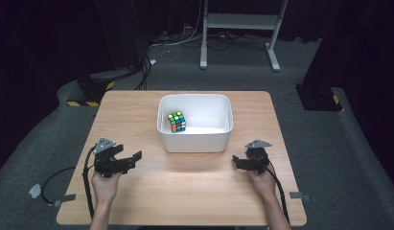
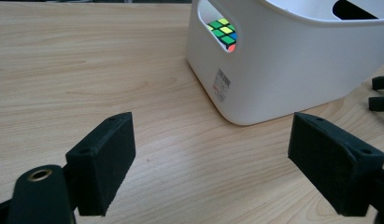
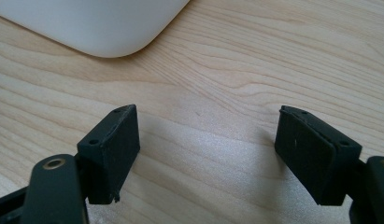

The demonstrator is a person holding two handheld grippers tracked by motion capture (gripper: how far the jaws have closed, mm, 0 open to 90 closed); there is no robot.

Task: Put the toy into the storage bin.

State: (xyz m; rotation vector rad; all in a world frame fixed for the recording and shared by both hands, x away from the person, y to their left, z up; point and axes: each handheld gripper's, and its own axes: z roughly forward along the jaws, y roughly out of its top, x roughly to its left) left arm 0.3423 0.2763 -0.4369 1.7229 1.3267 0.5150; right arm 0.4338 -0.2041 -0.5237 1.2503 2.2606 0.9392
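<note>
White bin holds the puzzle cube; left claw and right claw gape wide, empty.

The table is light wood-grain laminate, smooth with a soft sheen where the light falls on it. The white bin looks like moulded plastic, smooth and semi-matt, with a small printed paper label on its wall, and the Rubik's cube inside it has glossy, brightly coloured plastic tiles. The left claw and right claw carry matt black pads with a fine, slightly rough foam-like texture, mounted on smoother black plastic arms with a brass-coloured metal insert, and the floor is grey, coarse carpet.
</note>
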